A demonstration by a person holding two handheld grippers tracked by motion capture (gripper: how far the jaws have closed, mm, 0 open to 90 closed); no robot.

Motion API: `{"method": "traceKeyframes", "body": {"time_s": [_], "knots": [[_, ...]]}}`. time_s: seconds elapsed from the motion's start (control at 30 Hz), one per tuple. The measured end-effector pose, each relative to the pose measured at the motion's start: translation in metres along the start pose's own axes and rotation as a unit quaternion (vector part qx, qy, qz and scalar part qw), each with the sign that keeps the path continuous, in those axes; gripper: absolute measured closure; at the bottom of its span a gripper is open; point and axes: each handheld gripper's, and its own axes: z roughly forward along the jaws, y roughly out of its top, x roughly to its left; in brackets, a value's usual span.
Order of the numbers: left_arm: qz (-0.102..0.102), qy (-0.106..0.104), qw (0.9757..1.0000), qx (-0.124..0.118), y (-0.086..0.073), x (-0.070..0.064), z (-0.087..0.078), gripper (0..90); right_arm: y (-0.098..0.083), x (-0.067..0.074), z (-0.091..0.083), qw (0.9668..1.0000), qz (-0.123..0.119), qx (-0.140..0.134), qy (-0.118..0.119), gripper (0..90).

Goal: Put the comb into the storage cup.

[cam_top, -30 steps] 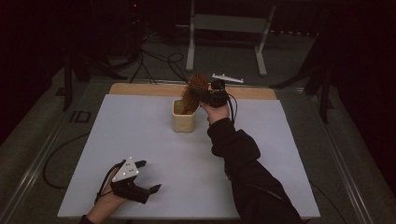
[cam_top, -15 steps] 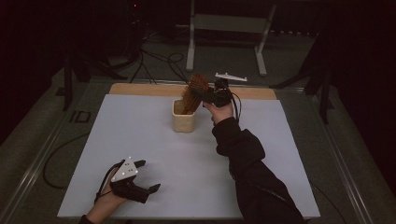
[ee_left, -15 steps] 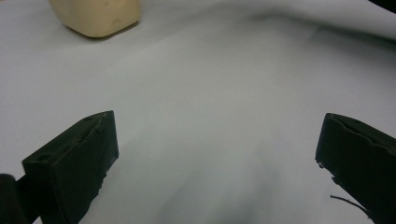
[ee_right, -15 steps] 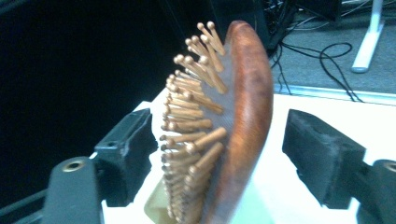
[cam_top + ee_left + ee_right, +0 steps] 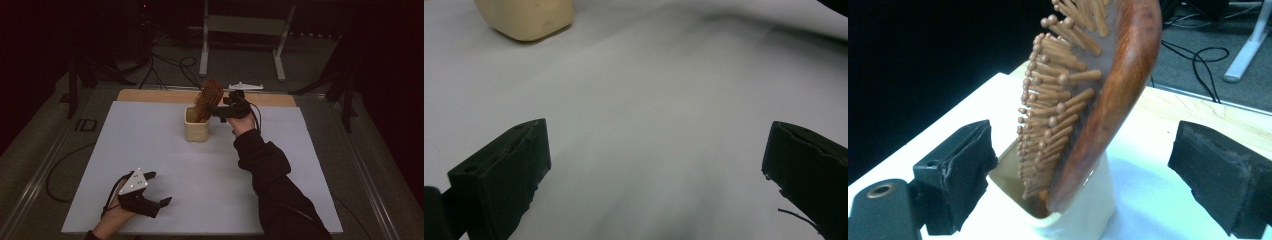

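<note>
**Brush standing in cup, both claws spread**

White table carries a cream cup near its far edge. A wooden hairbrush stands tilted inside. My right gripper sits beside it, jaws apart, not touching. My left gripper rests near me, likewise spread.

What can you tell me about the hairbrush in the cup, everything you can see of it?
The hairbrush looks wooden, reddish-brown, with a curved glossy back and rows of round-tipped pegs. It stands handle-down in the cream cup, leaning on the rim, head sticking up. The right claw sits open around it, jaws apart on either side, not touching it.
</note>
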Motion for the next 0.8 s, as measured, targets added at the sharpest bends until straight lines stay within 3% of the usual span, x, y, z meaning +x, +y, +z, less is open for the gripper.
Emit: {"method": "traceKeyframes", "body": {"time_s": [0.23, 0.47, 0.8], "knots": [[0.007, 0.0, 1.0, 0.0, 0.001, -0.002, -0.001, 0.1, -0.004, -0.003, -0.01, 0.9998, -0.02, -0.002, -0.003, 9.4], [0.001, 0.002, 1.0, -0.001, 0.0, -0.002, -0.002, 0.1, -0.011, -0.007, -0.022, 0.9992, -0.04, 0.001, -0.005, 9.3], [0.001, 0.004, 1.0, -0.002, 0.0, -0.001, -0.002, 0.1, -0.025, -0.016, -0.04, 0.9987, -0.05, 0.012, 0.001, 9.3]]}}
